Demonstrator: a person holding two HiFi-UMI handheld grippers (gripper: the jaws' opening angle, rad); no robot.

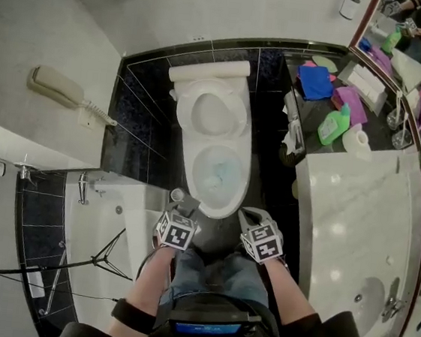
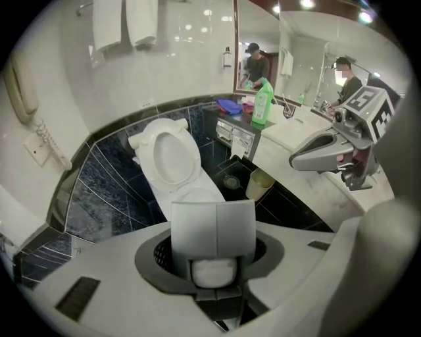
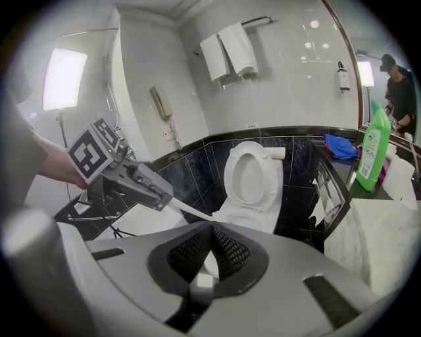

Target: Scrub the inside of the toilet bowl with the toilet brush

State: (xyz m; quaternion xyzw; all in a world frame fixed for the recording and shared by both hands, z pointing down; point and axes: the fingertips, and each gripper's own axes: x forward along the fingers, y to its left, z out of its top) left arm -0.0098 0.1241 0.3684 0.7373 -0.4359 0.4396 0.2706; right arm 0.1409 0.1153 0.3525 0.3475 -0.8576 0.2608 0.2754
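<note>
The white toilet (image 1: 211,145) stands against the black tiled wall with its lid and seat up, and blue water fills the bowl (image 1: 217,176). My left gripper (image 1: 188,208) hovers at the bowl's front left, shut on the white handle of the toilet brush (image 2: 214,230). In the right gripper view the white brush handle (image 3: 187,209) runs from the left gripper (image 3: 161,197) toward the bowl rim; the brush head is hidden behind my right gripper's body. My right gripper (image 1: 250,218) is at the bowl's front right, shut, with its pads meeting at the tips (image 3: 212,229) and nothing in them.
A small grey round holder (image 1: 177,195) sits on the floor left of the bowl. To the right is a marble counter (image 1: 356,218) with a sink (image 1: 365,299), a green bottle (image 1: 335,124), a blue cloth (image 1: 315,81) and a paper roll (image 1: 356,137). A bin (image 2: 261,184) stands beside the toilet. A wall phone (image 1: 57,86) hangs at the left.
</note>
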